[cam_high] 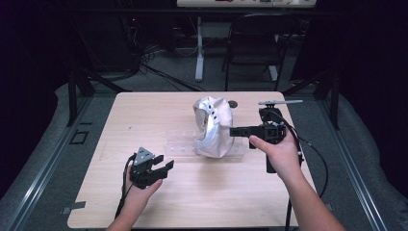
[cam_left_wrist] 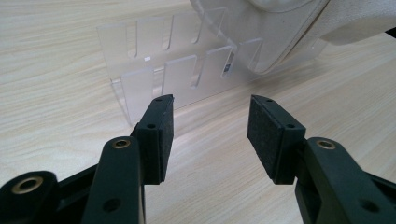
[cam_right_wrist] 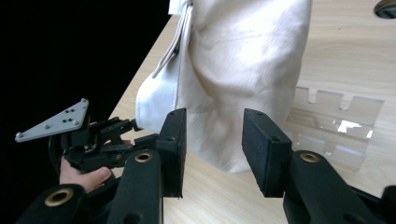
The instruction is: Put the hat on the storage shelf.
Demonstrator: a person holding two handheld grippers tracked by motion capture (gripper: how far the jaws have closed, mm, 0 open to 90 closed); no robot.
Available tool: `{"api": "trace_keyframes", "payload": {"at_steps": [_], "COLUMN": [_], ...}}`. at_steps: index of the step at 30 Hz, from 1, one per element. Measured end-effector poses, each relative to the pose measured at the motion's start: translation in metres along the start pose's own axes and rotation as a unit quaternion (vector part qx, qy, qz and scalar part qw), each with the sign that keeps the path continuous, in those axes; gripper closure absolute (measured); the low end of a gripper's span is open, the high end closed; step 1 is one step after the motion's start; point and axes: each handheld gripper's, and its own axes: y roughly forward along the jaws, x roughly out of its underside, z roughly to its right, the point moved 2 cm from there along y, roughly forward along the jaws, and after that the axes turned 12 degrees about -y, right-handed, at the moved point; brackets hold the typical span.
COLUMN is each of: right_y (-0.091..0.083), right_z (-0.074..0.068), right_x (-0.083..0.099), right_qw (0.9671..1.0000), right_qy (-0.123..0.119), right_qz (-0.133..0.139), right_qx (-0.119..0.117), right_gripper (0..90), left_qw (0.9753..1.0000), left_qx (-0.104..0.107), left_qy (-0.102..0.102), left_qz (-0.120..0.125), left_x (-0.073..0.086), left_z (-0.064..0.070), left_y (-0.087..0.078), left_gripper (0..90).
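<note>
Reaching for a soft cream cap on its clear acrylic stand

Right gripper (cam_right_wrist: 212, 149), jaws apart and empty, sits just before the cap (cam_right_wrist: 243, 70) — light, floppy fabric, best pinched at a fold; left gripper (cam_left_wrist: 210, 133), also open, faces the stand (cam_left_wrist: 154, 70) beyond.

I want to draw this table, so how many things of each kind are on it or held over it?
Grippers: 2, the left gripper and the right gripper, both open.
Cream fabric caps: 1, the cap sitting on the rack.
Clear plastic slotted racks: 1, the rack.
Small dark round things at the far edge: 1, too small to tell.
Total: 5.
</note>
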Motion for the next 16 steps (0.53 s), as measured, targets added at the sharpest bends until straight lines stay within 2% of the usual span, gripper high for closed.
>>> {"api": "trace_keyframes", "payload": {"at_steps": [4,10,13,16], "right_y": [0.001,0.0,0.001,-0.001], "right_z": [-0.003,-0.005,-0.004,0.001], "right_x": [0.009,0.023,0.028,0.038], "right_qw": [0.9998,0.9995,0.9995,0.999], "right_qy": [-0.014,-0.016,-0.013,-0.004], "right_qz": [0.008,0.023,0.024,0.036], "right_qx": [0.009,0.014,0.015,0.026], "right_gripper": [59.0,56.4,55.4,53.0], "left_qw": [1.0,1.0,1.0,1.0], "left_qx": [0.001,-0.002,0.001,0.001], "left_qy": [0.0,0.001,0.003,0.007], "left_qz": [0.0,0.005,0.006,0.005], "left_x": [0.0,0.0,0.0,0.0], "left_z": [0.0,-0.001,0.0,0.001], "left_y": [0.0,0.0,0.0,0.001], "left_gripper": [50.8,48.5,47.0,46.3]}}
